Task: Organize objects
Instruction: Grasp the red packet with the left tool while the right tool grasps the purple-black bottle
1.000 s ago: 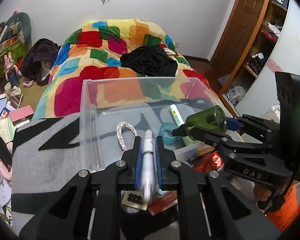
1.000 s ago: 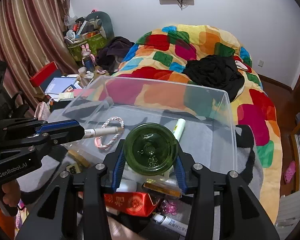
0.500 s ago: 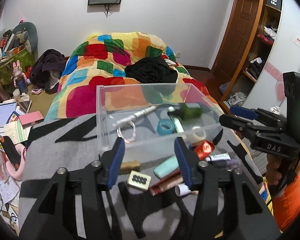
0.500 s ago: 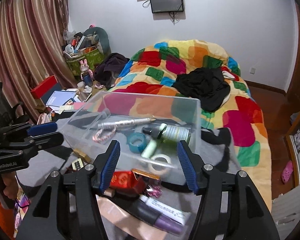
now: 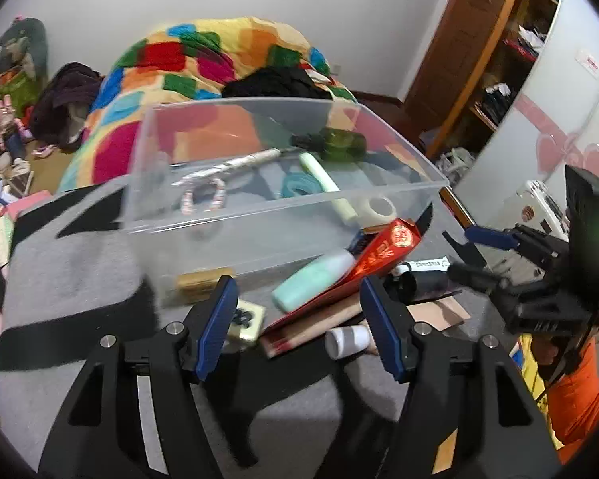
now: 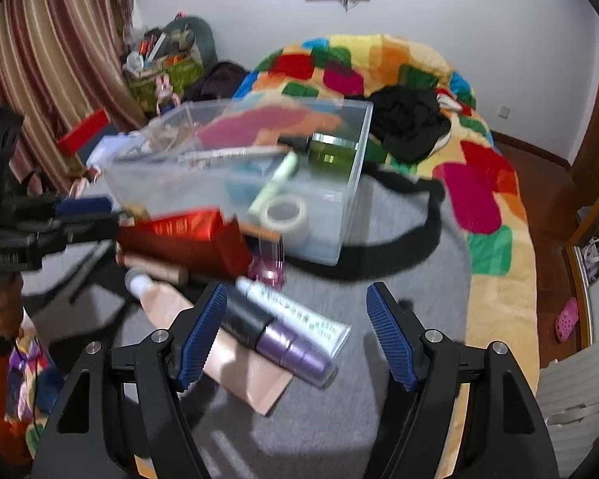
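A clear plastic bin [image 5: 239,247] stands on a grey blanket. In it lie a silver pen [image 5: 235,163], a green bottle [image 5: 339,143], a bracelet [image 5: 203,199], tape rolls and a pale green tube. My left gripper [image 5: 295,291] hovers in front of the bin above a mint tube [image 5: 315,279] and a red packet [image 5: 379,259]. Its jaws are opening with nothing gripped. My right gripper [image 6: 295,295] is over a purple-and-black tube [image 6: 275,335] and a white printed tube [image 6: 295,311]. Its jaws are opening too, with nothing pressed between the pads.
Loose items crowd the bin's near side: a gold block [image 5: 203,279], a dotted card [image 5: 245,317], a white-capped tube [image 5: 347,341] and brown card. A colourful quilt [image 6: 471,183] with black clothes lies behind. Shelves stand right; curtain and clutter stand left.
The left gripper let go of the silver pen and the right one the green bottle; both now lie in the bin. Both grippers opened and drew back over the loose items.
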Tool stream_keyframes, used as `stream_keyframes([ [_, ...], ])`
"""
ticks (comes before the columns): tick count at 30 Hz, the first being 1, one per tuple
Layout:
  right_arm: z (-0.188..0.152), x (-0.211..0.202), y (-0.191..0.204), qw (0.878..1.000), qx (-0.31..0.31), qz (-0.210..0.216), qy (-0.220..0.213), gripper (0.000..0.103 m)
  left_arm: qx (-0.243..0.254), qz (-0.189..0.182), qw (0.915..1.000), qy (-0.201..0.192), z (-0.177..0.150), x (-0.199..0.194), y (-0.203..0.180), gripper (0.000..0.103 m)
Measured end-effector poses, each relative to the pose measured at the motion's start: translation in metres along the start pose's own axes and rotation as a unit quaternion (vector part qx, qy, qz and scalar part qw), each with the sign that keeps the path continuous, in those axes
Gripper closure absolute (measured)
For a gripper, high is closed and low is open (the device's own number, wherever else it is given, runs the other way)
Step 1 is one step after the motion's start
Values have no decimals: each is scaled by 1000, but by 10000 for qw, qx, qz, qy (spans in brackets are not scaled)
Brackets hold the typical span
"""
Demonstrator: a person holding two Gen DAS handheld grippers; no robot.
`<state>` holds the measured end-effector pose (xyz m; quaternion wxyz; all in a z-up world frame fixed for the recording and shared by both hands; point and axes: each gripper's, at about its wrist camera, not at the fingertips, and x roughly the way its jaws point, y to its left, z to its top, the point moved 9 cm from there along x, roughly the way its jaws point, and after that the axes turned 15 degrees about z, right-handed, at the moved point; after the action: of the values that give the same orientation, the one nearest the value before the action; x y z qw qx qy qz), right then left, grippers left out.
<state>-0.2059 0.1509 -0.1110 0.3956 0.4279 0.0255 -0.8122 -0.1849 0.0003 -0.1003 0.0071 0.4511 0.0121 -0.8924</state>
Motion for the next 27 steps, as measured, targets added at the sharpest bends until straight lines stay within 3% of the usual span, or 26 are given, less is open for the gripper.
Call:
stream_keyframes([
  [10, -18, 25, 15, 9989, -240, 230, 326, 35, 764, -126, 9965, 311, 4, 23, -43, 39],
  [13, -18, 26, 16, 9989, -265, 232, 301, 45, 880, -82, 9952, 419, 0, 35, -48, 39],
  [16, -18, 22, 16, 9987, -206, 381, 279, 61, 858, -92, 9956, 369, -3, 38, -48, 42],
  [21, -21, 18, 15, 9984, -131, 464, 292, 71, 895, -205, 9955, 232, -9, 26, -50, 72],
  [27, -26, 13, 20, 9985, -138, 446, 295, 77, 987, 0, 9951, 21, -18, 6, -45, 92],
])
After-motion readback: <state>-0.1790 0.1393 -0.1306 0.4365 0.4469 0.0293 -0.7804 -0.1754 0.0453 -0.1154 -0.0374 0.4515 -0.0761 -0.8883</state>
